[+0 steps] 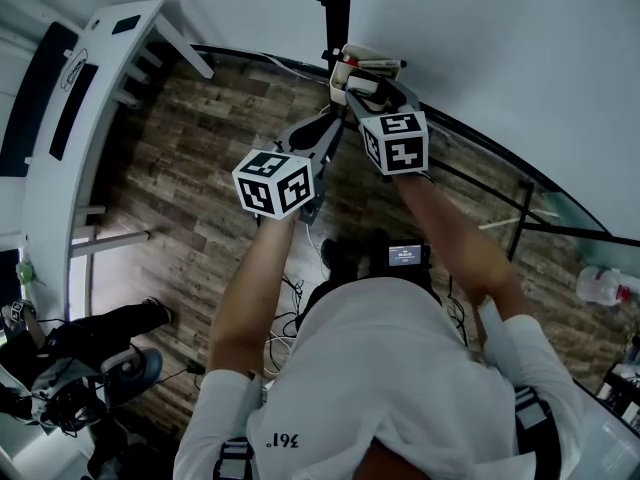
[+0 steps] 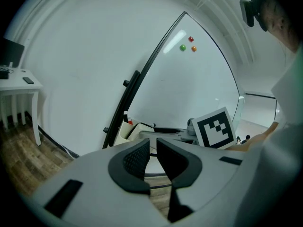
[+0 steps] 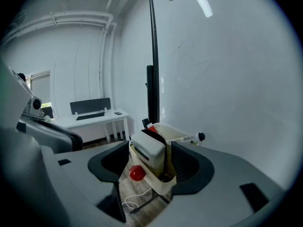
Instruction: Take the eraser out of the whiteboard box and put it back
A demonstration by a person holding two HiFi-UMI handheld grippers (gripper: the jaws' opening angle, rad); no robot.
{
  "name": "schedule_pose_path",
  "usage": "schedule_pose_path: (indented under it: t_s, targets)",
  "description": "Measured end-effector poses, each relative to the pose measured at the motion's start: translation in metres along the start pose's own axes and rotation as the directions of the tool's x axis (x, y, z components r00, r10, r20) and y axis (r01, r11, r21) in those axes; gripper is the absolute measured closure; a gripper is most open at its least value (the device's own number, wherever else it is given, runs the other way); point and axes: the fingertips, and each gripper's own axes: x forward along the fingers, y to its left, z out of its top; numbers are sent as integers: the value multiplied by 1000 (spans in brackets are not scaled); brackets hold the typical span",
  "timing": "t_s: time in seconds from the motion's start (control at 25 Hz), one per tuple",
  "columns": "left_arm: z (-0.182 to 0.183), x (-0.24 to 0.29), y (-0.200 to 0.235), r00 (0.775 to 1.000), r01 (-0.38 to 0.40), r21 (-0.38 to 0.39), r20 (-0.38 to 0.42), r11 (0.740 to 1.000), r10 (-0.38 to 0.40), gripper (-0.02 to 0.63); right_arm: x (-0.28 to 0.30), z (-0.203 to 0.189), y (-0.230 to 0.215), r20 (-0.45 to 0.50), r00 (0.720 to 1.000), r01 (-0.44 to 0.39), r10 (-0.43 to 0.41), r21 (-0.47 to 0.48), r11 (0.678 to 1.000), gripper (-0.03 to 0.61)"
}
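The eraser (image 3: 147, 149), white with a black felt side, stands upright in the cream whiteboard box (image 3: 161, 186) fixed at the whiteboard's lower edge. My right gripper (image 3: 150, 160) is open; its jaws straddle the eraser and the box's wall with a small gap on the left side. In the head view the right gripper (image 1: 365, 93) reaches into the box (image 1: 352, 68). My left gripper (image 1: 325, 133) hangs just left of it, below the box. The left gripper (image 2: 152, 148) has its jaws nearly together with nothing between them, and the box (image 2: 124, 130) lies beyond them.
A marker (image 3: 189, 138) lies across the box's top and a red round magnet (image 3: 137, 173) sticks to its front. The whiteboard (image 3: 227, 70) fills the right side. A white desk (image 1: 90, 98) stands at the left over wood floor. Cables trail below the box.
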Motion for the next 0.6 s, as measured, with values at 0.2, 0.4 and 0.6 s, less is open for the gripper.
schedule_pose_path:
  t_s: [0.2, 0.4, 0.6]
  targets:
    - [-4, 0, -4, 1000, -2, -3, -3, 1000, 2, 578, -7, 1, 0, 7, 1000, -10, 10, 5, 1000, 299]
    - [-2, -2, -9, 1000, -5, 3, 8, 1000, 5, 578, -18, 4, 5, 26, 999, -43, 42, 17, 999, 299]
    - [-1, -7, -17, 1000, -11, 6, 21, 1000, 11, 578, -36, 12, 8, 52, 996, -67, 66, 16, 998, 301]
